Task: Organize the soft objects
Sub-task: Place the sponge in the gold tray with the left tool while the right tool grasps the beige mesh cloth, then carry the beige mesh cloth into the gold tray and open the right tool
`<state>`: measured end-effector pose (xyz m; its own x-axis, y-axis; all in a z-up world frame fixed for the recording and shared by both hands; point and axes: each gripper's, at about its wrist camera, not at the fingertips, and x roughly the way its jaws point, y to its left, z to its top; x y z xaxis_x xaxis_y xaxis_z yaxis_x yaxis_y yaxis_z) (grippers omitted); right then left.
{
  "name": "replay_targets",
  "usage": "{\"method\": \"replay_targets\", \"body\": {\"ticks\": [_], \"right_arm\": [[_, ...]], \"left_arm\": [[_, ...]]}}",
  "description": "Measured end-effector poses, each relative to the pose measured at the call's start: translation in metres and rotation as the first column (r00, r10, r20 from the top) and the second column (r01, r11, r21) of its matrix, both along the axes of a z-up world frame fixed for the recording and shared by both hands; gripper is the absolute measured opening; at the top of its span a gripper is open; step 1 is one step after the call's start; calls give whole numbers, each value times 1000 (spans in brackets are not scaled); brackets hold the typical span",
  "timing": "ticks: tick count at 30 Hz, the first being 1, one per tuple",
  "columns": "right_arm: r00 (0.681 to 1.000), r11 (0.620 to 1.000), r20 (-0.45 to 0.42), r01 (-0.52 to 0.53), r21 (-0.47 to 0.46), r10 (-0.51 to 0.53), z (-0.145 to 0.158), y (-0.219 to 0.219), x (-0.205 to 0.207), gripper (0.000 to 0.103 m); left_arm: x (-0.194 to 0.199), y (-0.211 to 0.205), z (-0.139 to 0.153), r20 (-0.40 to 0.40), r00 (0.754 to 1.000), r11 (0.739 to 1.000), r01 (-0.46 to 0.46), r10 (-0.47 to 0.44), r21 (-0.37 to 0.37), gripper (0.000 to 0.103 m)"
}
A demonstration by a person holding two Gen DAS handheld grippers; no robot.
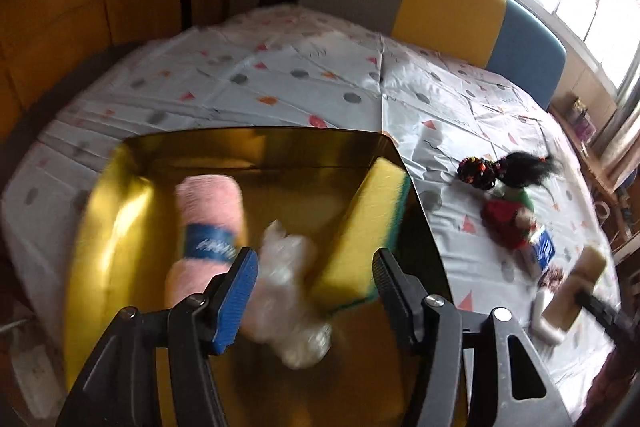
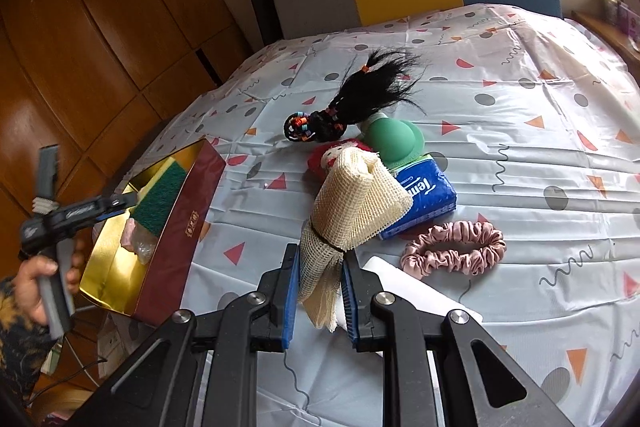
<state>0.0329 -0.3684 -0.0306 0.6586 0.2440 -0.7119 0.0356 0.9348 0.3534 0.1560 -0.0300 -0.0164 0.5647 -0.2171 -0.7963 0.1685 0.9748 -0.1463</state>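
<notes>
A gold-lined box (image 1: 120, 195) with a maroon outer wall (image 2: 172, 227) sits at the bed's left edge. In it lie a rolled pink towel with a blue band (image 1: 208, 219), a yellow-and-green sponge (image 1: 360, 227) and a clear plastic-wrapped bundle (image 1: 288, 291). My left gripper (image 1: 314, 259) hovers open over the box, and the blurred bundle lies below its spread fingers. A hand holds this left gripper (image 2: 132, 201) in the right wrist view. My right gripper (image 2: 320, 291) is shut on a cream mesh roll (image 2: 356, 203), held just above the bed.
On the patterned sheet (image 2: 520, 147) lie a black hairpiece with coloured bands (image 2: 360, 95), a green object (image 2: 394, 139), a red doll (image 2: 336, 153), a blue tissue pack (image 2: 428, 195), a pink scrunchie (image 2: 452, 253) and a white item (image 2: 400, 275). Wooden cabinets (image 2: 100, 27) stand left.
</notes>
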Motion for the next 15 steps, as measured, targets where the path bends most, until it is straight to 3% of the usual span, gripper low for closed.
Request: {"method": "replay_targets", "body": {"ticks": [7,15], "right_arm": [[1000,1000,-10,-6,-8,6,-3,5,0,20],[997,997,-26,-77,-8,76,-8,30,1,20]], "left_arm": [[-61,4,9,81,997,998,-9,4,64,61],[-88,12,10,113,993,995,-33,22,93,61]]}}
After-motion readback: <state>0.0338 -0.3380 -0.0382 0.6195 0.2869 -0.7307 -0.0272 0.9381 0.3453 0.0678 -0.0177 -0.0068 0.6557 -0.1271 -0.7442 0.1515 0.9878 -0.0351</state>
